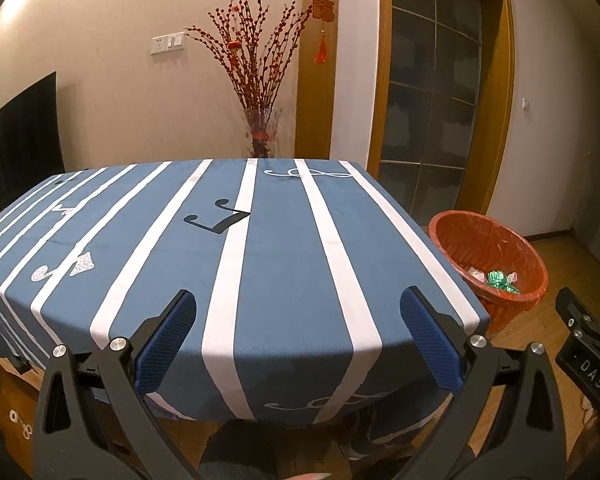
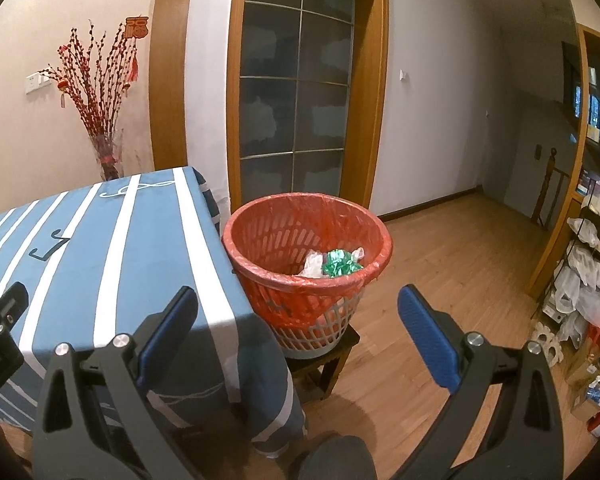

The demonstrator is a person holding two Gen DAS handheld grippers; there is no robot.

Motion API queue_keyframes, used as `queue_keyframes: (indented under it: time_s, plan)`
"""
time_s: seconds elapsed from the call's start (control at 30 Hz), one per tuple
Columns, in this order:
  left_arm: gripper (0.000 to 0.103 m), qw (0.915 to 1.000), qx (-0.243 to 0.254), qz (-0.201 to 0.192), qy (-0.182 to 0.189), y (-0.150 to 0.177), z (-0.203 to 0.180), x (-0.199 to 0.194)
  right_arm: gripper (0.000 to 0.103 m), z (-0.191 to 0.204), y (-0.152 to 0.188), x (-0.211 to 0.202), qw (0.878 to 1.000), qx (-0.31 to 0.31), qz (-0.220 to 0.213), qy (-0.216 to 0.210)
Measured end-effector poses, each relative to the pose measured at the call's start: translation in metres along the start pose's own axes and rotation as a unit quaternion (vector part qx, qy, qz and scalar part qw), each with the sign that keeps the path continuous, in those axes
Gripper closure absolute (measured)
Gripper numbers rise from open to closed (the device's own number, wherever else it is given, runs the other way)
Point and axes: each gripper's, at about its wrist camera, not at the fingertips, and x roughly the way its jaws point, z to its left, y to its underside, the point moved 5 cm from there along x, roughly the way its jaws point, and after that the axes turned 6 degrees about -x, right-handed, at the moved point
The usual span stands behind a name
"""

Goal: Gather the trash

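Hovering over the near edge of the blue striped tablecloth (image 1: 284, 280), the left gripper (image 1: 298, 340) had its fingers spread wide, holding nothing. Right gripper (image 2: 298, 336): likewise wide and empty, near the red-lined basket (image 2: 260, 236). Crumpled green and white trash (image 2: 332, 264) lay inside the basket, right of the table.

My left gripper (image 1: 298, 336) and right gripper (image 2: 298, 334) are black plastic frames, silver screws, blue textured pads (image 1: 168, 344).
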Motion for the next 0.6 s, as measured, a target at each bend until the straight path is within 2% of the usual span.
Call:
queue_keyframes:
  time_s: [0.6]
  plan:
    - [0.003,1.0,0.004,0.001,-0.006,0.0036,-0.0042,-0.0015,0.005,0.0008,0.0046,0.0005,1.0,0.0,0.006,0.0]
